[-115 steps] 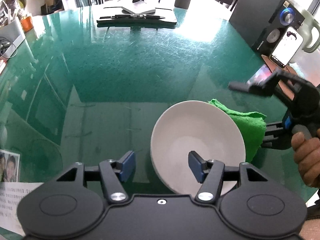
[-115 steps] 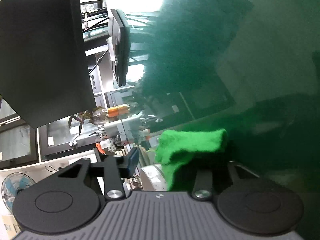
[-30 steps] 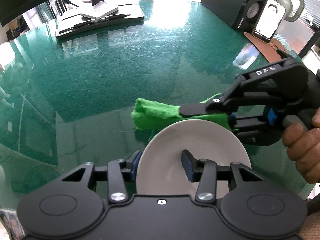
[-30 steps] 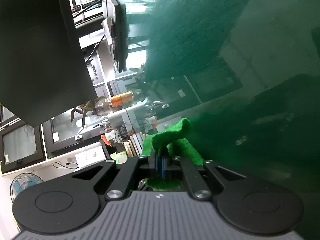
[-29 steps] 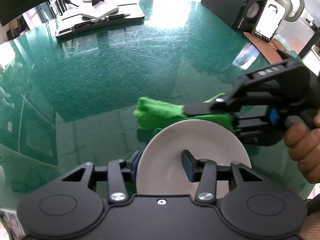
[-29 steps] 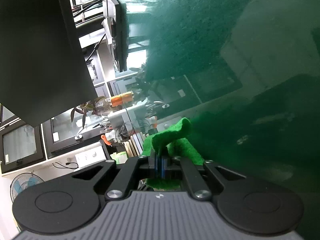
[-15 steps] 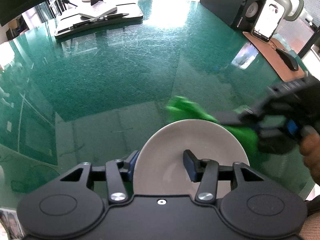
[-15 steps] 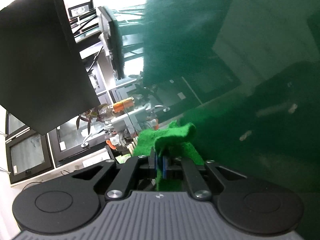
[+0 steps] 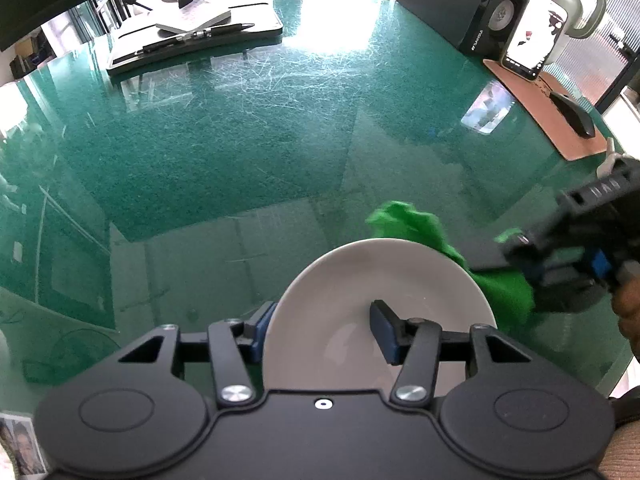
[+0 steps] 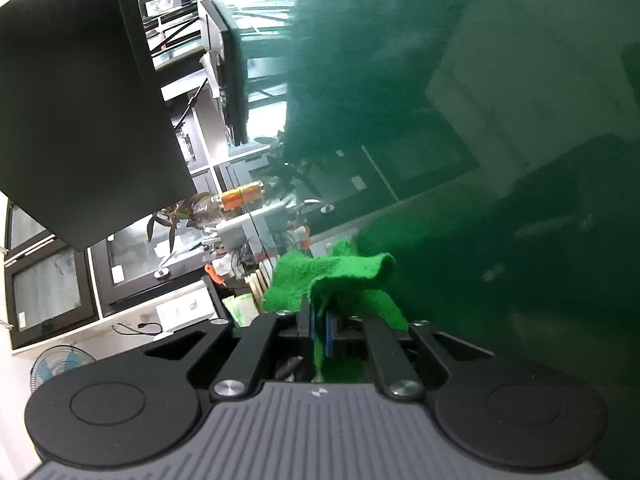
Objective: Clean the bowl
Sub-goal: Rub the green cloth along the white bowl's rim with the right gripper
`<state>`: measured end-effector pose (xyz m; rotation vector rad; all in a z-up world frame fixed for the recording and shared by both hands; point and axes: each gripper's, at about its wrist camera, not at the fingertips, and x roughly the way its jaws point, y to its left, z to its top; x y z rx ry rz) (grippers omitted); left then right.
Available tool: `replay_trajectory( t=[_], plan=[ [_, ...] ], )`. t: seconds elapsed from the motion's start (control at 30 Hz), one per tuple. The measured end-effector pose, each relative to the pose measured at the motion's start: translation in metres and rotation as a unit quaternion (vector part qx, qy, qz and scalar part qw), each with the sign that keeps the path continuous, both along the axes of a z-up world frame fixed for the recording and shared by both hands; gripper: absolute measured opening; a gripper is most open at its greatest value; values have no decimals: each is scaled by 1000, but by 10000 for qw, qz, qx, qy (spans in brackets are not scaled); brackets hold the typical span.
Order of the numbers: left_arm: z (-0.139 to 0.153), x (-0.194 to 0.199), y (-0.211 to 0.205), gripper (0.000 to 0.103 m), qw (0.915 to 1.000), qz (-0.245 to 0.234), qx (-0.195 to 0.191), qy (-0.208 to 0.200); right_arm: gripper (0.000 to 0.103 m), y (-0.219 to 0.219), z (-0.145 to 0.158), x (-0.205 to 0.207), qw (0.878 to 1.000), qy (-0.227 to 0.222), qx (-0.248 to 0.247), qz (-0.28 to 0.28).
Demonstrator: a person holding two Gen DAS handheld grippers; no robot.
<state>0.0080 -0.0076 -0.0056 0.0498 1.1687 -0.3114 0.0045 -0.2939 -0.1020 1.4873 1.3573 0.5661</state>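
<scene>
A: What has the left gripper got hold of?

B: The bowl, low and centre in the left wrist view. Its fingers stand partly apart, astride the rim: one blue pad sits outside the wall, the other inside the white hollow. The bowl is tipped up on edge above the green glass table.

A: And the right gripper?

B: Pinched tight, pads nearly together, with the green cloth clamped between them. In its own view, lower centre, the cloth bunches up past the fingertips and folds over.

A: Where is the cloth relative to the bowl?

B: In the left wrist view it lies at the bowl's upper right rim, partly behind it, with the blurred right gripper coming in from the right edge. Whether it is touching, I cannot tell.

A: Anything else?

B: A phone at the upper right.
</scene>
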Motion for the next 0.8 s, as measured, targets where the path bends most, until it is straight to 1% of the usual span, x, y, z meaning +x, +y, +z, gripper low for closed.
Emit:
replay_trajectory(
  t=[0.13, 0.3, 0.43, 0.6, 0.7, 0.8],
  plan=[
    [0, -1, -1, 52, 10000, 25, 20, -9, 6, 21, -7, 20, 10000, -11, 41, -73],
    [1, -1, -2, 52, 10000, 40, 42, -5, 6, 52, -4, 41, 9997, -162, -32, 152],
    [0, -1, 0, 54, 10000, 26, 25, -2, 6, 34, 2, 31, 9997, -240, 23, 35],
    [0, -1, 0, 54, 10000, -9, 21, -11, 7, 6, 1, 5, 9999, -43, 79, -53],
    [0, -1, 0, 54, 10000, -28, 28, -3, 7, 8, -1, 7, 9999, -20, 84, -81],
    [0, -2, -2, 54, 10000, -40, 53, -1, 7, 22, -2, 21, 9999, -117, 27, -53]
  ],
)
